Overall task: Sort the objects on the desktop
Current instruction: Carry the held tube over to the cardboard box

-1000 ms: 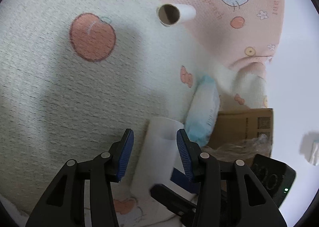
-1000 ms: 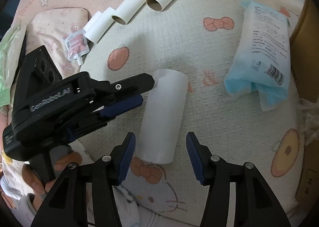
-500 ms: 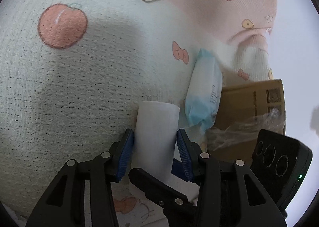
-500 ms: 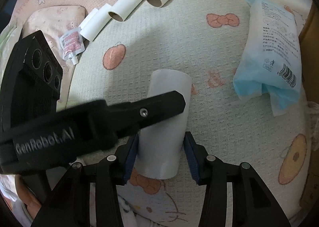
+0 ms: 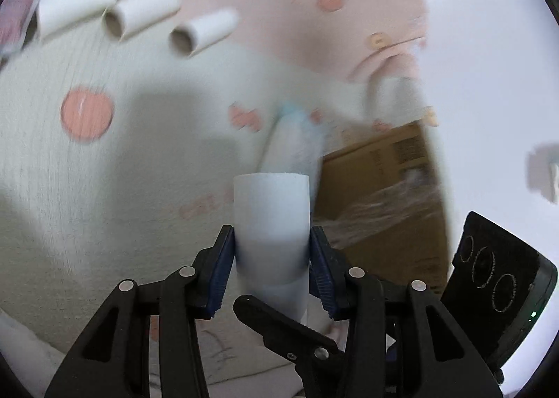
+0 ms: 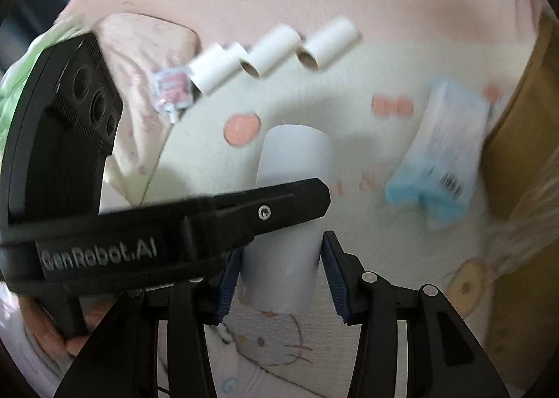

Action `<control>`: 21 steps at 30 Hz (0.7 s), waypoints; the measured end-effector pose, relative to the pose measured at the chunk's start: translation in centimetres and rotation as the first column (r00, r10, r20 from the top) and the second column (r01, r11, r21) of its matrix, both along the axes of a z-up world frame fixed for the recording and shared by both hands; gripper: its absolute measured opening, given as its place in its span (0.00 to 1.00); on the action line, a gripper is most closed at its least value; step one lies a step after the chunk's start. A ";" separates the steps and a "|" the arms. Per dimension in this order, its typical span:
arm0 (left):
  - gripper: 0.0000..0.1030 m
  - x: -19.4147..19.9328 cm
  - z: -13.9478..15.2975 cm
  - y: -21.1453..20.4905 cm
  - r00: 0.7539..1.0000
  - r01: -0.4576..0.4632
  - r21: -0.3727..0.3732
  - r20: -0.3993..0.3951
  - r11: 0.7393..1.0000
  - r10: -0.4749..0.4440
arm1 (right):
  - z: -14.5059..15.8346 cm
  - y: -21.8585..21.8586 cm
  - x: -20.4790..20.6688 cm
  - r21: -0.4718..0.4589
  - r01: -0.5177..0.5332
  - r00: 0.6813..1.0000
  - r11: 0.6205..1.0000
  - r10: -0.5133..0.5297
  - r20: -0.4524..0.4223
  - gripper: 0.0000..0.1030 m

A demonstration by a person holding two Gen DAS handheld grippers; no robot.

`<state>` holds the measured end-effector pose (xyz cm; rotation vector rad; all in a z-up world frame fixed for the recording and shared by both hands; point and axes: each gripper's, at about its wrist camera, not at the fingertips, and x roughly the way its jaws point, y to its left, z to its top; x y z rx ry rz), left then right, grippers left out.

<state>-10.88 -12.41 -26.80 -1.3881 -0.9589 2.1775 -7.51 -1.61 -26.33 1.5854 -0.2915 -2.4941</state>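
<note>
Above patterned bedding (image 5: 87,195), both left fingers (image 5: 223,268) and right fingers (image 6: 335,279) clamp one white tube (image 5: 271,223) between them.

Soft, blurred bedding all around me, with a pale wall off to one side.

Ahead of my left gripper I'm looking down on a cream quilted blanket (image 5: 87,188) printed with peach apples and bows, with a grey shadow across it. Beyond that lies a pink cartoon-cat sheet (image 5: 297,13), and to the right a plain white wall (image 5: 489,83). From the right gripper's view, a pink pillow (image 6: 146,48) sits far left, with green fabric (image 6: 21,83) at the edge.
</note>
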 end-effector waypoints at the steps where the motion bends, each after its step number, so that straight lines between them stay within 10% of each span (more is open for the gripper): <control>1: 0.46 0.1 1.0 0.2 1.000 0.010 -0.009 -0.024 1.000 -0.010 | 0.8 0.0 0.2 0.009 -0.006 1.000 1.000 0.006 -0.024 0.42; 21: 0.45 -0.8 14.2 8.7 0.956 0.097 -0.166 -0.259 0.981 -0.138 | 12.5 5.2 4.7 0.115 0.058 0.952 0.992 -0.020 -0.306 0.42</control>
